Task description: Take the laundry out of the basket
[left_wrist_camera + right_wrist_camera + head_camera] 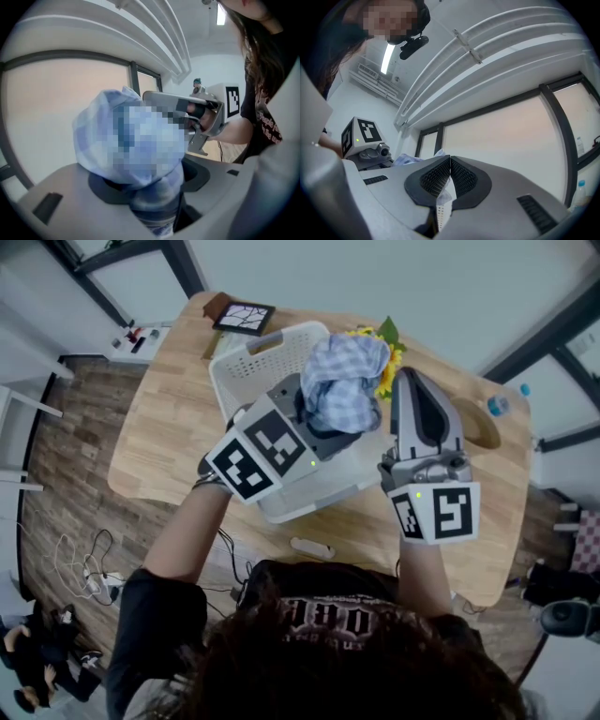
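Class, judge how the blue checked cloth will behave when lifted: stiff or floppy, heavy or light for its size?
Probably floppy: the cloth bunches in soft folds where the left gripper pinches it. Likely light too, since that single pinch holds the whole bundle up above the basket.

No text can be read: the pale print on the person's black shirt (349, 617) is too blurred.
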`<move>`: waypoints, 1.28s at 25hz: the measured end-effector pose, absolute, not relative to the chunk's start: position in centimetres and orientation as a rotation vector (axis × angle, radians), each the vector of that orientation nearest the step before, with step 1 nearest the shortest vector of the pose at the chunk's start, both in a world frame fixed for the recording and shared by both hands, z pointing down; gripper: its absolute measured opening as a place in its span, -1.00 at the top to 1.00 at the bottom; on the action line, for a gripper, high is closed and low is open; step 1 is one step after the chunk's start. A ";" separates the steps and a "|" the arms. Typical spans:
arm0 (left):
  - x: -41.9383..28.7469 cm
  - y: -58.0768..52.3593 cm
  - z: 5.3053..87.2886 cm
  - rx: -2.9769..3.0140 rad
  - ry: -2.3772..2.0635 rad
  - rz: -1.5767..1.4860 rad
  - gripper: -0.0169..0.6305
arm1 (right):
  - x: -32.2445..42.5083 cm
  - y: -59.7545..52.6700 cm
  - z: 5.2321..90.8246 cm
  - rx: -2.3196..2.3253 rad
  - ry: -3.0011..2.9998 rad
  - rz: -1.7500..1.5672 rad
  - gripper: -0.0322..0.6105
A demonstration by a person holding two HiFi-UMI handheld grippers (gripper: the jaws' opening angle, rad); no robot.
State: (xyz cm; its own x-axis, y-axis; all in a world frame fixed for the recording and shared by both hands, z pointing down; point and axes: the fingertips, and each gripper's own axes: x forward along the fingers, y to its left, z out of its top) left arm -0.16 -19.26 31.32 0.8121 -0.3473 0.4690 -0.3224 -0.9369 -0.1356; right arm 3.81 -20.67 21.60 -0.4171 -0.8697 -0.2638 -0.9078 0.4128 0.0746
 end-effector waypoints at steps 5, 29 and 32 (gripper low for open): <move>0.2 -19.1 29.5 -2.976 0.730 -0.642 0.14 | 4.9 -20.4 21.3 -1.596 2.465 0.315 0.82; 9.0 -16.0 20.4 -2.877 1.055 -0.181 0.14 | 16.0 -15.6 19.3 -1.799 2.330 0.364 0.82; 10.7 -15.1 20.3 -2.879 1.036 -0.152 0.14 | 17.5 -14.8 19.1 -1.832 2.312 0.367 0.82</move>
State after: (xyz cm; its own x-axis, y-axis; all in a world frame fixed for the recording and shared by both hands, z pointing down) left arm 10.66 -15.12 20.34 0.7667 -0.6385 0.0665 -0.6308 -0.7686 -0.1069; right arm 17.46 -14.75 19.14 -0.2316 -0.9311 -0.2816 -0.9726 0.2155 0.0873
